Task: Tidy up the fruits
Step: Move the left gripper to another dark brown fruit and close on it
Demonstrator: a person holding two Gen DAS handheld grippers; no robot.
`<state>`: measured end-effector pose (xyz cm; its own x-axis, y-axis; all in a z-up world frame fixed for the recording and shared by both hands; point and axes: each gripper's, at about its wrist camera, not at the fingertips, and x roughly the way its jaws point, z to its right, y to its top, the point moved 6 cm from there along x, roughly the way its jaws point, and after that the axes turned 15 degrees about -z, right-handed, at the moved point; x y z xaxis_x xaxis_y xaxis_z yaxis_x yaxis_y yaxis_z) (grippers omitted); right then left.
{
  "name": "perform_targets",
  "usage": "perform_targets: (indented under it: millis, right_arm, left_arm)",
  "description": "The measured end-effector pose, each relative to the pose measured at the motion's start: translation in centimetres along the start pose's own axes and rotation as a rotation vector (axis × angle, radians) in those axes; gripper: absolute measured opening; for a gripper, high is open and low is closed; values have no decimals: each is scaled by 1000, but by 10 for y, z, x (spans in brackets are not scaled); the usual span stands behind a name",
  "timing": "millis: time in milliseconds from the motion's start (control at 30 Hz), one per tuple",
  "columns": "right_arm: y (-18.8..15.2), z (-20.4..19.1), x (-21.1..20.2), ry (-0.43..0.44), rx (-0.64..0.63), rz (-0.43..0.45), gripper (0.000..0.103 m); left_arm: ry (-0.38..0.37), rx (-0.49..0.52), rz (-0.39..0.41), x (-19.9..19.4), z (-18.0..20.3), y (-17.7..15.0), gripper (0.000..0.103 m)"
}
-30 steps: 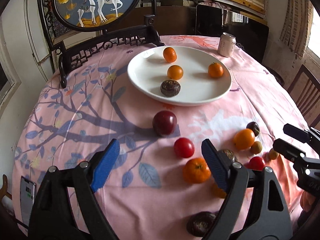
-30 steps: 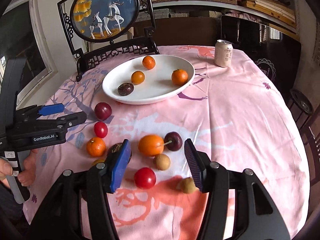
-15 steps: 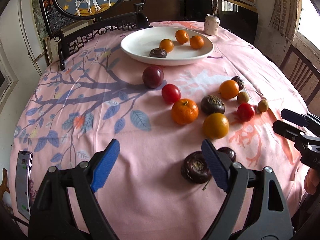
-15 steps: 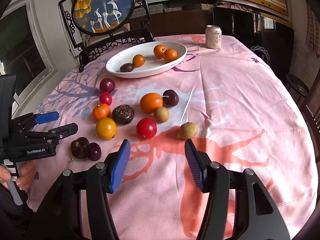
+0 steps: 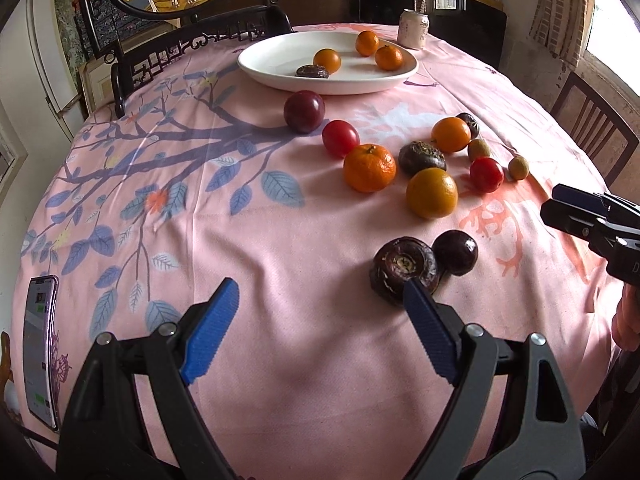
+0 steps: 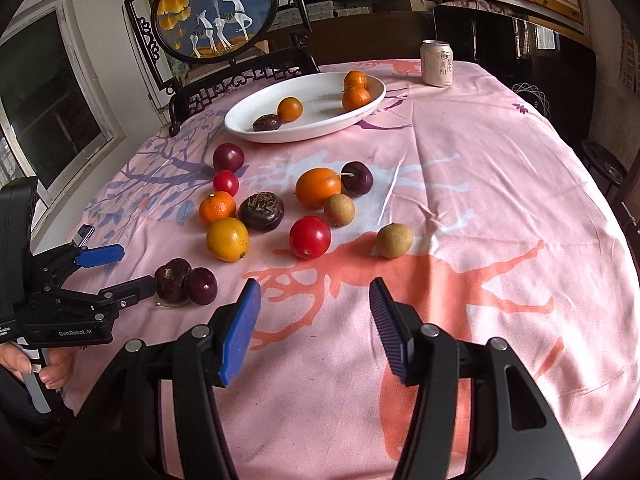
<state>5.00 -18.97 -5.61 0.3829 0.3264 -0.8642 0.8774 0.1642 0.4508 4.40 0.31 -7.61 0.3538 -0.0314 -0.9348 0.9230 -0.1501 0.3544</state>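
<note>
A white plate [image 5: 272,70] [image 6: 320,128] at the far side holds three oranges and a dark fruit [image 6: 267,123]. Several loose fruits lie on the pink cloth: oranges [image 5: 369,167], red tomatoes [image 6: 310,237], dark purple fruits [image 5: 406,270], small brown longans [image 6: 394,240]. My left gripper [image 5: 320,328] is open and empty, near the table's front edge, its right finger beside the nearest dark fruit; it also shows in the right wrist view [image 6: 120,272]. My right gripper [image 6: 316,324] is open and empty, short of the tomato; it also shows in the left wrist view [image 5: 560,208].
A drink can [image 6: 437,63] stands beyond the plate. A phone [image 5: 40,360] lies at the table's left edge. A carved chair with a round deer picture [image 6: 214,10] stands behind the table. Another chair [image 5: 592,136] is at the right.
Both grippers have pulled back toward the table's near edge and stayed open. The fruits and plate now look farther away; two dark fruits have come into view near the left gripper.
</note>
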Motion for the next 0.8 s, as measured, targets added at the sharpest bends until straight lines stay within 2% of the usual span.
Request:
perform_targets:
  millis: [367,667,700,767,800]
  right_arm:
    - [1,-11,5,24,-36,-18,57]
    - [0,-14,9,33,-46,-37,57]
    - [0,-14,9,34,-47,-38,57]
    - [-1,-15,10,37,-54,-42,57]
    - [-1,-16,10,38,-59,-47,57]
  left_arm:
    - [-2,70,-15,6,9,-7,87]
    - [-20,109,-40,18,25,2,87]
    - [-29,115,-41,19,29,3,85]
    - [-47,140,-32,19,36,4,71]
    - [-52,155,-18,18,40,5,61]
